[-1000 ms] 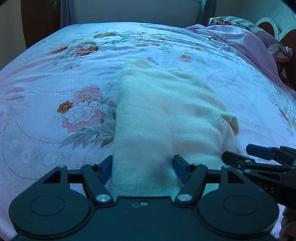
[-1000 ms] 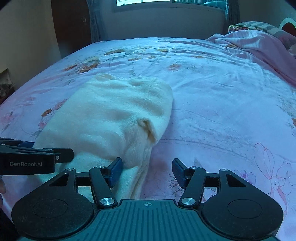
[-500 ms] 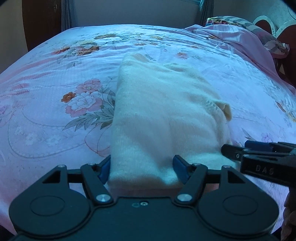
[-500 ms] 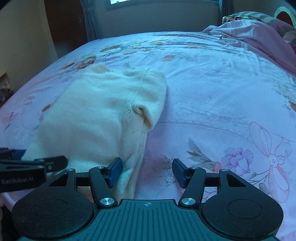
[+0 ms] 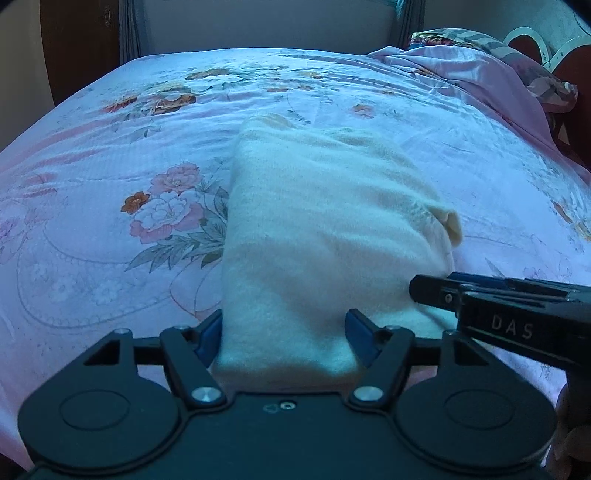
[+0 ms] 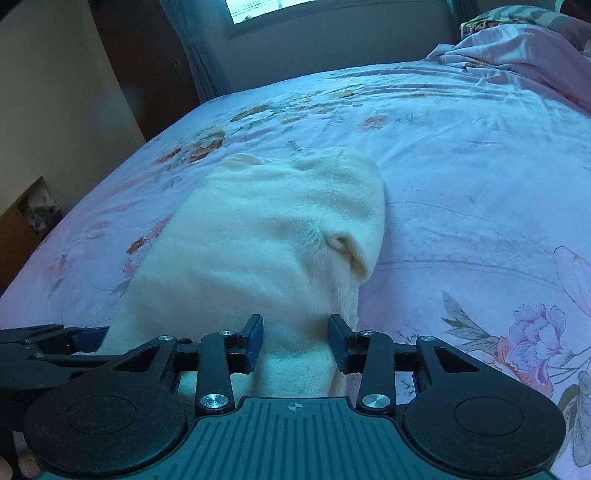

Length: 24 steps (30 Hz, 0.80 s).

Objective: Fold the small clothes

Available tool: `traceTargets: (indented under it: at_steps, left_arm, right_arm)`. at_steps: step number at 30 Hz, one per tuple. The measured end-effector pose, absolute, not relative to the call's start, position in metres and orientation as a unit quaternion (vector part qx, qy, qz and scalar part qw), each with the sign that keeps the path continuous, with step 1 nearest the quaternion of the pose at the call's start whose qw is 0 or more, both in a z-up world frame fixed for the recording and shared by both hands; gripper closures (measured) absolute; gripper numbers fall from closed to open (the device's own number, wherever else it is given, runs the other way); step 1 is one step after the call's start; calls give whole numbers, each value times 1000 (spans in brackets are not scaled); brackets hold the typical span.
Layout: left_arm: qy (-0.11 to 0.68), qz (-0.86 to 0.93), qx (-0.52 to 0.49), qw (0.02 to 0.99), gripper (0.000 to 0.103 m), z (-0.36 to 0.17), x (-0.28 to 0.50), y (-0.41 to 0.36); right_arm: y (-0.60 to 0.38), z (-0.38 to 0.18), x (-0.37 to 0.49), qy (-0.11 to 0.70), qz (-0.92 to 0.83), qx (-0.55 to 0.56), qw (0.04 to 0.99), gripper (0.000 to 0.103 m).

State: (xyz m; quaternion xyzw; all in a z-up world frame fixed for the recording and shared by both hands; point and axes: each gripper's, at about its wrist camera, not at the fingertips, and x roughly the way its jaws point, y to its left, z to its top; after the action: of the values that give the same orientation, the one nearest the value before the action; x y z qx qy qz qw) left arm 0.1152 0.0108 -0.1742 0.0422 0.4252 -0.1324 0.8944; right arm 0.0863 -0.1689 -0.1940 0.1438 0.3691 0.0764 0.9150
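A cream knitted garment (image 5: 325, 221) lies folded into a long strip on the pink floral bedsheet (image 5: 110, 258), with a small flap sticking out on its right side. My left gripper (image 5: 284, 339) has its blue pads against the strip's near left end, and cloth fills the gap. My right gripper (image 6: 295, 343) is closing its jaws on the garment (image 6: 266, 240) at the near right corner, with cloth bunched between the pads. Each gripper shows in the other's view: the right gripper (image 5: 413, 291) at the right edge, the left gripper (image 6: 92, 336) at the left edge.
A crumpled pink blanket (image 6: 517, 48) and pillows lie at the bed's far right by the headboard (image 5: 569, 62). The bedsheet (image 6: 480, 184) stretches away beyond and to the right of the garment. A window (image 6: 258, 7) and dark curtains stand behind the bed.
My right gripper has shifted left over the garment's corner and its jaws have narrowed around the cloth, which earlier lay only beside its left pad. The left gripper's hold looks the same.
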Motion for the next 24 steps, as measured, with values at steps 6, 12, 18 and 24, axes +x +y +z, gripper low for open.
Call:
traceTargets:
  at_steps: [6, 12, 18, 24]
  left_arm:
    - [418, -129, 31, 899, 36, -151, 116, 15]
    - [411, -116, 29, 904, 21, -127, 109, 14]
    - [382, -114, 27, 917, 8, -97, 84, 21]
    - [364, -97, 28, 926, 2, -76, 58, 27]
  right_arm:
    - [-179, -165, 71, 332, 63, 153, 929, 60]
    - [-189, -157, 64, 335, 30, 164, 927, 29]
    - [-192, -136, 40, 335, 29, 162, 928, 6]
    - [-178, -109, 6, 316, 17, 137, 939, 0]
